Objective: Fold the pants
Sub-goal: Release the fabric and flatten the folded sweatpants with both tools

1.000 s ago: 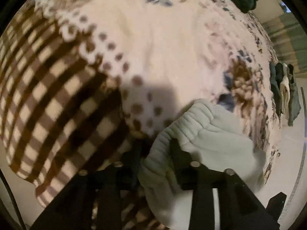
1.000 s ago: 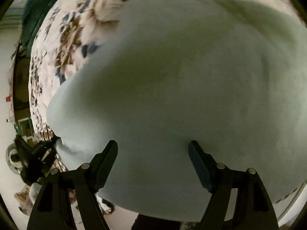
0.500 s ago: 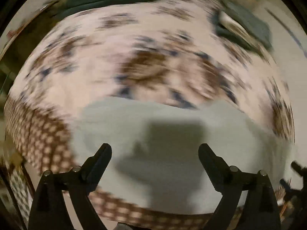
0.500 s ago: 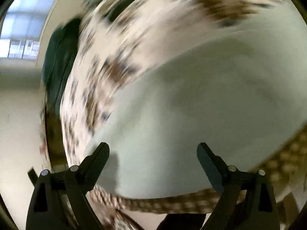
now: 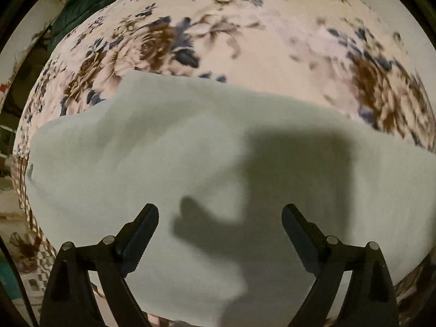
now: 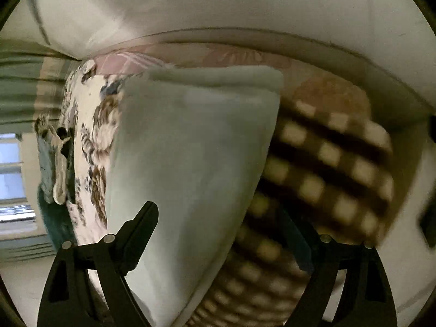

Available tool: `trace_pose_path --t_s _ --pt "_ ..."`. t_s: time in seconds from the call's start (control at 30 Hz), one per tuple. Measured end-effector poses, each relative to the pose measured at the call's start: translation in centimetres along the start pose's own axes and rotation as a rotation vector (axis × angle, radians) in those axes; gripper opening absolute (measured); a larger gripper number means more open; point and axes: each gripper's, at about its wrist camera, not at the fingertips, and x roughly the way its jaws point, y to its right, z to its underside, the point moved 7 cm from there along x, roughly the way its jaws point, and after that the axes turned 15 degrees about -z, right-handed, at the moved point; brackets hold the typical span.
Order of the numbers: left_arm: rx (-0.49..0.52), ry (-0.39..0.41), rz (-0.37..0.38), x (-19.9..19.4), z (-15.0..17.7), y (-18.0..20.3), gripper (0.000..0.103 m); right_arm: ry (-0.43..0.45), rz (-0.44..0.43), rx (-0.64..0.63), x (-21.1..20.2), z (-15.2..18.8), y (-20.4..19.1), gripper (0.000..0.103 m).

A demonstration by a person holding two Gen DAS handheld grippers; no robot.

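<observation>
The pale mint-green pants point(image 5: 169, 163) lie folded flat on the floral bedspread point(image 5: 245, 41), filling the lower half of the left wrist view. My left gripper point(image 5: 220, 218) hovers just above them, open and empty, its shadow falling on the cloth. In the right wrist view the folded pants point(image 6: 190, 150) show as a stacked slab with a thick folded edge at the far end. My right gripper point(image 6: 220, 218) is open and empty, over the pants' right edge and the checked blanket.
A brown and cream checked blanket point(image 6: 327, 169) lies right of the pants. Dark green fabric point(image 5: 81, 0) sits at the bed's far edge. Clothes point(image 6: 54, 163) hang beside the bed near a window point(image 6: 11, 169). A white wall and headboard point(image 6: 218, 13) stand beyond.
My left gripper let go of the ribbed waistband and opened, then drew back above the flat pants. My right gripper swung round from over the cloth toward the headboard side, still open.
</observation>
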Motion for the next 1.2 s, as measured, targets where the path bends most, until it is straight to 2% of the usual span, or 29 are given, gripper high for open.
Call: trace_pose_path --t_s 0.07,0.1,0.13,0.3,0.37,0.4,0.43,0.53,0.6,0.67,0.73,0.77,0.8,0.83,0.93,1.03,1.2 --pt "0.022 0.004 -0.037 0.1 0.3 0.4 0.092 0.000 -0.070 -0.003 1.1 -0.8 -0.1 0.088" --pt "0.028 0.003 -0.050 0.3 0.4 0.5 0.092 -0.003 -0.108 -0.019 1.5 -1.1 -0.5 0.081" --pt "0.031 -0.001 -0.061 0.5 0.6 0.6 0.092 -0.020 -0.113 -0.046 2.2 -1.3 -0.9 0.076" --pt "0.025 -0.053 -0.078 1.9 1.7 0.7 0.092 -0.076 -0.088 -0.090 5.5 -1.8 -1.3 0.080" --pt "0.016 -0.073 -0.073 2.6 2.3 0.8 0.092 -0.074 -0.093 -0.109 5.3 -1.8 -2.0 0.074" --pt "0.012 -0.083 -0.065 3.0 2.5 0.9 0.093 -0.067 -0.078 -0.146 4.7 -1.8 -2.4 0.046" --pt "0.007 -0.095 -0.057 3.4 2.6 1.0 0.093 -0.061 -0.079 -0.168 4.2 -1.7 -2.8 0.029" --pt "-0.018 -0.121 -0.032 4.3 2.6 1.0 0.093 -0.028 -0.076 -0.281 2.5 -1.1 -4.8 0.027" --pt "-0.036 -0.142 -0.023 5.0 2.6 0.8 0.102 -0.056 -0.054 -0.294 2.9 -0.8 -4.7 0.029" --pt "-0.063 -0.171 0.010 5.9 2.5 0.7 0.103 -0.113 -0.074 -0.179 4.0 -1.1 -2.6 0.042" --pt "-0.100 -0.198 0.058 6.8 2.4 0.5 0.103 -0.108 -0.152 -0.070 4.9 -1.8 -1.6 0.044" --pt "-0.116 -0.209 0.083 7.2 2.3 0.4 0.103 -0.091 -0.159 -0.062 4.6 -2.0 -1.3 0.041" --pt "-0.122 -0.218 0.100 7.5 2.2 0.3 0.103 -0.068 -0.155 -0.072 4.3 -2.3 -1.6 0.029" --pt "-0.130 -0.231 0.120 7.7 2.1 0.3 0.103 -0.039 -0.144 -0.079 3.7 -2.5 -1.9 0.024" --pt "-0.113 -0.275 0.148 8.0 1.9 0.3 0.103 0.034 -0.140 -0.081 2.0 -2.7 -2.7 0.021" --pt "-0.111 -0.285 0.180 7.1 1.7 -0.4 0.103 0.063 -0.142 -0.118 1.0 -1.9 -4.3 0.020" --pt "-0.148 -0.170 0.216 2.9 0.1 -4.4 0.103 0.109 -0.137 -0.203 -1.0 -0.6 -8.4 0.020"
